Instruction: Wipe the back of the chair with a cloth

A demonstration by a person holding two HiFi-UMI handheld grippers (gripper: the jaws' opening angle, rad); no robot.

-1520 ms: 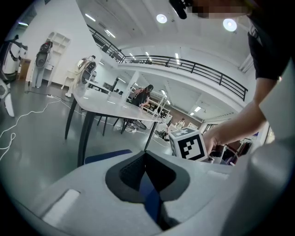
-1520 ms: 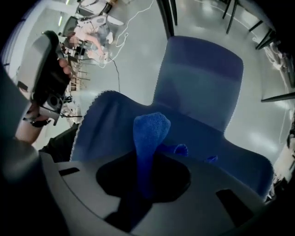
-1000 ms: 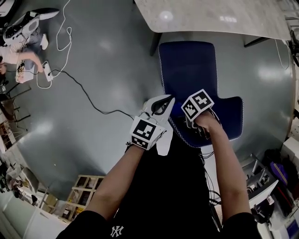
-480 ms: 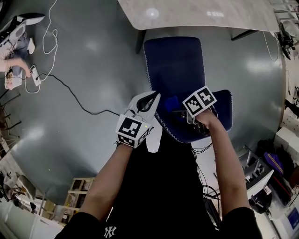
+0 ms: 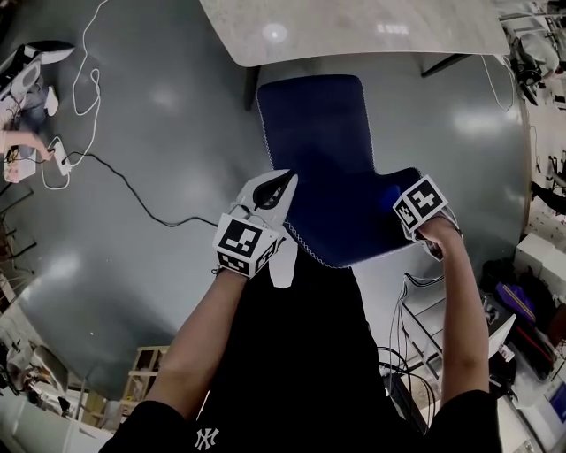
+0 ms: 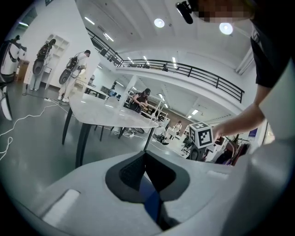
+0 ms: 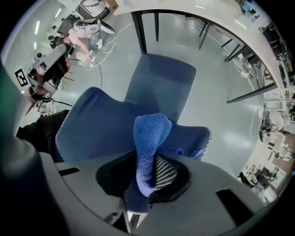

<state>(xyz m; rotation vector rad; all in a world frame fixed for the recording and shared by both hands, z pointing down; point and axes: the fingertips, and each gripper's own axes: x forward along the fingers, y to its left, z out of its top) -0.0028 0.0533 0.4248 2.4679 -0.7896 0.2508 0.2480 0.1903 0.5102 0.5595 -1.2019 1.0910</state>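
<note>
A blue chair stands below me, its seat (image 5: 311, 115) toward the table and its back (image 5: 358, 217) nearest me. My left gripper (image 5: 279, 186) is at the back's left edge with its jaws shut on a blue strip of that edge (image 6: 150, 203). My right gripper (image 5: 412, 219) is at the right end of the chair back. It is shut on a blue cloth (image 7: 150, 138), which sticks up between the jaws over the chair back (image 7: 99, 126). The right gripper's fingertips are hidden under its marker cube in the head view.
A pale table (image 5: 354, 26) stands just beyond the chair seat. A black cable (image 5: 133, 188) runs over the grey floor at the left. Bags and boxes (image 5: 522, 305) crowd the right side, and a low shelf (image 5: 62, 376) sits at the lower left.
My right gripper has slid with the cloth from the middle of the chair back to its right end. The left gripper has kept its hold on the left edge.
</note>
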